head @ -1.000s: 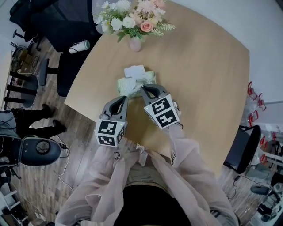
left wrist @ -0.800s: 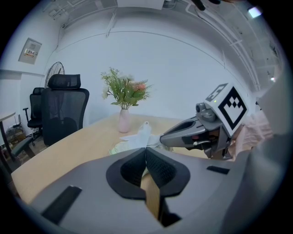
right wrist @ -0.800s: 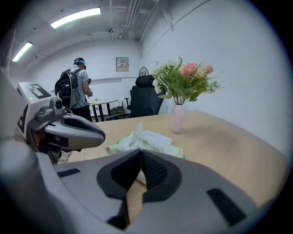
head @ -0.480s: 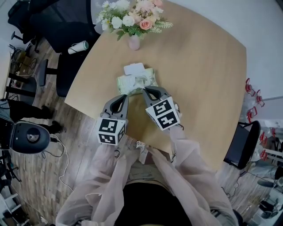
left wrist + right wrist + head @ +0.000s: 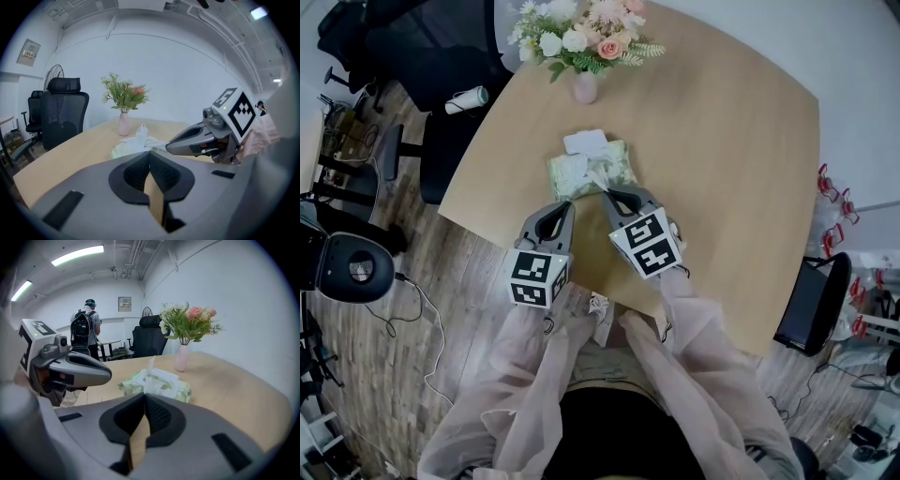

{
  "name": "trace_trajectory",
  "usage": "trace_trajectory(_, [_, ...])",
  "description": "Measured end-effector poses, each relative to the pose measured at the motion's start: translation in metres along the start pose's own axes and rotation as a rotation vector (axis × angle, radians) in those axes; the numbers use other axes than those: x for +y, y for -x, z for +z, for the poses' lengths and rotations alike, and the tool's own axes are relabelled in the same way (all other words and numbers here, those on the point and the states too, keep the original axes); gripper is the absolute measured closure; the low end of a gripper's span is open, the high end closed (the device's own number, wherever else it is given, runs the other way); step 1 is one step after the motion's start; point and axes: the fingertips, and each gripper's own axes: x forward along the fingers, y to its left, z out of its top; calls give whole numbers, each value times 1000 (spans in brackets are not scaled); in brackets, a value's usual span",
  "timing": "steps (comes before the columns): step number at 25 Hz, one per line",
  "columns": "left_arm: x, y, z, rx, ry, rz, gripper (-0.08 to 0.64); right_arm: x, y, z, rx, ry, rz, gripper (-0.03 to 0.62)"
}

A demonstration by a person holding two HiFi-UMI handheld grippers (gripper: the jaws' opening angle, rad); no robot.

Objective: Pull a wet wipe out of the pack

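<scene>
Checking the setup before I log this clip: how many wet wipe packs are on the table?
1. The wet wipe pack lies on the table in front of the flower vase, lid open, a wipe sticking up. No other shows in any view.

Wipe (image 5: 596, 179) stretched from pack (image 5: 621, 165) on table (image 5: 722, 141) to right gripper (image 5: 606, 193) tip.

A pale wooden table (image 5: 722, 141) carried a pink vase (image 5: 585, 87) of white and pink flowers (image 5: 581, 37) near its far edge. A black office chair (image 5: 431, 47) stood beside it, with what looked like a white roll (image 5: 467, 98) nearby. A person with a backpack (image 5: 85, 331) stood across the room.
</scene>
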Motion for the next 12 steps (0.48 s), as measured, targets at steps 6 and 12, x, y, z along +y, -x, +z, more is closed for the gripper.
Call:
trace_trajectory(6, [-3,5,-3,0,-3,-1,548,6,4,-7,0,-12,2,584])
trace_trajectory(12, [-1,9,-4,-2,1,11,548,14,8,-9,12,18,13,585])
